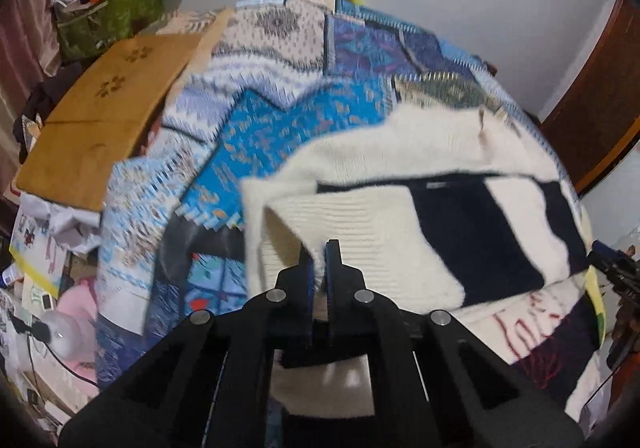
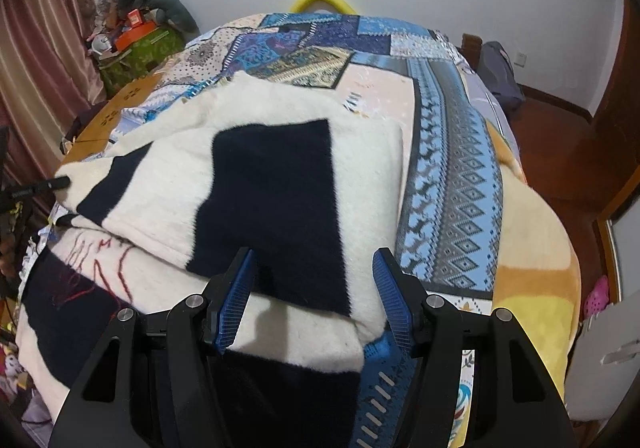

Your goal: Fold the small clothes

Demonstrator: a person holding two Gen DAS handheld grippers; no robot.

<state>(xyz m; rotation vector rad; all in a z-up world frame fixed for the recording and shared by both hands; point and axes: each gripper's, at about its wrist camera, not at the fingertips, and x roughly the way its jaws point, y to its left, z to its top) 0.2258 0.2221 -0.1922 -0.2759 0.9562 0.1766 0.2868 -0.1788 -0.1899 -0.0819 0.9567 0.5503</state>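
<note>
A cream knitted sweater with black blocks [image 1: 400, 184] lies on the patchwork bedspread [image 1: 280, 120]. My left gripper [image 1: 319, 256] is shut on the sweater's ribbed cream edge and holds it lifted and folded over the body. In the right wrist view the sweater [image 2: 272, 184] lies partly folded in front of my right gripper [image 2: 314, 268], which is open and empty just above its near black and cream edge. The left gripper's tip [image 2: 56, 182] shows at the sweater's left edge.
A second cream and dark garment with red stitching [image 2: 88, 272] lies under the sweater at the near left. A wooden board [image 1: 104, 120] leans at the bed's left side. A green bag with clutter [image 2: 136, 48] stands at the far left. A white chair [image 2: 608, 360] is at the right.
</note>
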